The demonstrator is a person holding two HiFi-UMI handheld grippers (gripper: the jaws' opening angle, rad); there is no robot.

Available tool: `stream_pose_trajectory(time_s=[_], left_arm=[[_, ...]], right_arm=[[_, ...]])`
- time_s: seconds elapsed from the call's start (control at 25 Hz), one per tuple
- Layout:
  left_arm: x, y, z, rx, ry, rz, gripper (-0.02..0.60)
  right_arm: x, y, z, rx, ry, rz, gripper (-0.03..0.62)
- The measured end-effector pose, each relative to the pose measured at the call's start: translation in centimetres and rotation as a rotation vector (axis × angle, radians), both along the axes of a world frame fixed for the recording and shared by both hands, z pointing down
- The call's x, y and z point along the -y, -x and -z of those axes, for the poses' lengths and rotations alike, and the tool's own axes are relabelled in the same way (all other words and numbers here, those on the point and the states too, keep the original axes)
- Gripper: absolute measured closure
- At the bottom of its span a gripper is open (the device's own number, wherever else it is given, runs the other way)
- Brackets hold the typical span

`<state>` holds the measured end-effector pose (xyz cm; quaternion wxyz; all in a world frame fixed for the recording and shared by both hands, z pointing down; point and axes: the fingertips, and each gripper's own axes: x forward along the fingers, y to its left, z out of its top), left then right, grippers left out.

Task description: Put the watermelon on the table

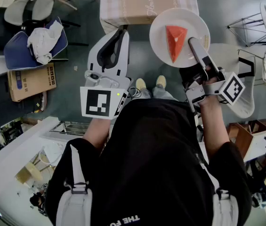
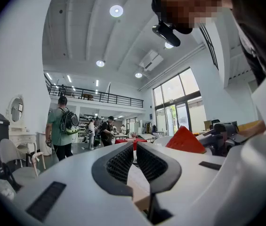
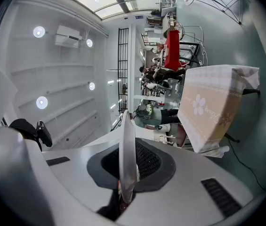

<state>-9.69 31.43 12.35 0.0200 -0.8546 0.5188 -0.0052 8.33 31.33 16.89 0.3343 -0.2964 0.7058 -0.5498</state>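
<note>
**Item 1: watermelon**. One red wedge, point toward the person, lying on a white plate. Not on the tabletop. The plate was held in the air, level, over the floor on the near side of the table. In head view its far rim overlapped the table's near corner. In the left gripper view the wedge showed at right, beyond the jaws.

**Item 2: right gripper**. Clamped on the plate's near-right rim. In its own view the rim stood edge-on between the pads, jaws narrow, pinching it. The marker cube sat near the hand.

**Item 3: left gripper**. Held level, left of the plate and apart from it. Jaws were drawn together at the tips, w/ nothing between them.

**Item 4: table.** Pale checked cloth w/ a flower print, ahead of both grippers.

**Misc.:**
- Cardboard box on the floor at left.
- Blue cushion w/ white cloth on it, beyond the box.
- Wire-frame stand at far right.
- Person's shoes below the plate.
- Person w/ backpack and others standing far off in the hall.
</note>
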Motion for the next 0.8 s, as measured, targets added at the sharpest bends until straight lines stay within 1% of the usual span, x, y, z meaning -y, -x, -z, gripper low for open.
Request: stream_pose_trajectory(time_s=[0.24,0.48,0.8], left_arm=[[-0.1,-0.4,-0.3,0.004,0.013,0.000,0.549],[-0.5,-1.9,0.2,0.023,0.005,0.017,0.549],[-0.4,-3.6,0.5,0.041,0.009,0.037,0.549]], right_arm=[[0.0,-0.1,-0.1,0.000,-0.004,0.011,0.571],[-0.2,-1.5,-0.3,-0.015,-0.001,0.028,0.571],[0.2,-2.5,-0.4,0.006,0.006,0.067,0.571]])
